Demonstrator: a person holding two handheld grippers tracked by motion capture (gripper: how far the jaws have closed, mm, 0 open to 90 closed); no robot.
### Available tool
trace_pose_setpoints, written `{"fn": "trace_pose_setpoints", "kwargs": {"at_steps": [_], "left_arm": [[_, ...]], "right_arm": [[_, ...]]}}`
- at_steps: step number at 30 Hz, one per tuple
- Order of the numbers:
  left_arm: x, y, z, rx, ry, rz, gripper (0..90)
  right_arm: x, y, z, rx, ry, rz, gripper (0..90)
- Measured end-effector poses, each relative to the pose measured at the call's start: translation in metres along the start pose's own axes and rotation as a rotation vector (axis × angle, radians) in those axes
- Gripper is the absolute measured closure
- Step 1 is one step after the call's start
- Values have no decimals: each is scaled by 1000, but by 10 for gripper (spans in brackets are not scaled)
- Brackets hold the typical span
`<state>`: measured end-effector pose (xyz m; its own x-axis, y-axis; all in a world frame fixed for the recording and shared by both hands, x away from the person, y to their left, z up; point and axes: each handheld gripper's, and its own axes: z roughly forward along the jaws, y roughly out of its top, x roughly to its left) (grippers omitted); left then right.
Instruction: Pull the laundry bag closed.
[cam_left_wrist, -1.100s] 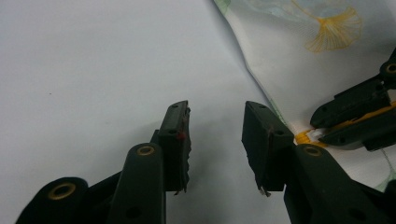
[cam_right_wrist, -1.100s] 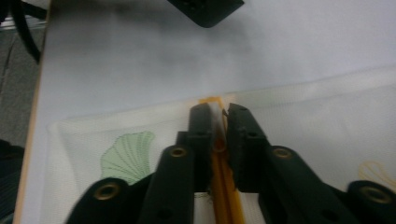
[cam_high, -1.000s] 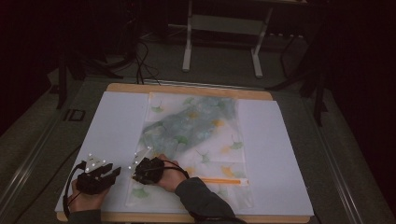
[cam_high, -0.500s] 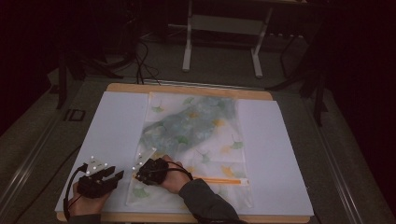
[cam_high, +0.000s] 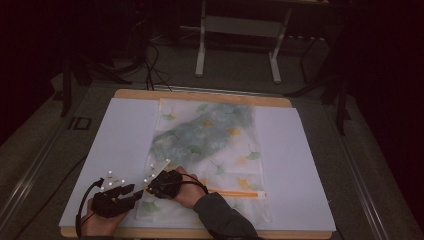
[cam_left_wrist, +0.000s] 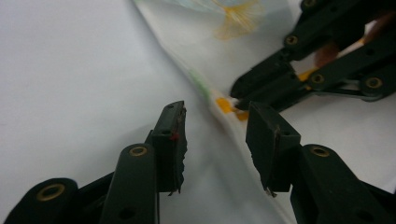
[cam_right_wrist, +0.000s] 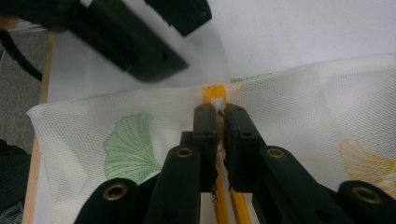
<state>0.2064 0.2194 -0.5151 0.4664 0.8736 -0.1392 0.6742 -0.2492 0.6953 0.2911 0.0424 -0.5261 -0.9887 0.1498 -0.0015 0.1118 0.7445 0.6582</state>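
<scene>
A white mesh bag (cam_high: 210, 145) printed with green and orange leaves lies flat on the table, with folded bluish cloth showing through it. An orange zipper (cam_high: 235, 192) runs across its near end. My right gripper (cam_right_wrist: 220, 109) is shut on the small white zipper pull (cam_right_wrist: 216, 103) at the zipper's left end. My left gripper (cam_left_wrist: 215, 140) is open just off the bag's left edge (cam_left_wrist: 205, 56), facing the right gripper (cam_left_wrist: 238, 95). Its jaws have just been opening, and no pad presses on anything.
A white sheet (cam_high: 115, 145) covers the wooden table (cam_high: 200, 95) under the bag. The table's near edge is just behind both hands. A metal stand (cam_high: 240, 30) and cables sit on the dark floor beyond the far edge.
My left gripper has drawn back a little toward the table's near edge and its jaws have spread wider. The right gripper has stayed on the zipper end.
</scene>
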Motion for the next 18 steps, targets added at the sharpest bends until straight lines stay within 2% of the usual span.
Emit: {"fn": "trace_pose_setpoints", "kwargs": {"at_steps": [3,6,9,18], "left_arm": [[-2,0,4,17,-14,7,575],[-2,0,9,35,-32,-6,564],[-4,1,15,60,-45,3,564],[-5,5,26,90,-81,12,647]], "right_arm": [[1,2,-1,0,-6,-6,839],[1,3,-4,3,-13,-19,840],[1,5,-7,5,-18,-23,840],[1,9,-16,-1,-31,-46,840]]}}
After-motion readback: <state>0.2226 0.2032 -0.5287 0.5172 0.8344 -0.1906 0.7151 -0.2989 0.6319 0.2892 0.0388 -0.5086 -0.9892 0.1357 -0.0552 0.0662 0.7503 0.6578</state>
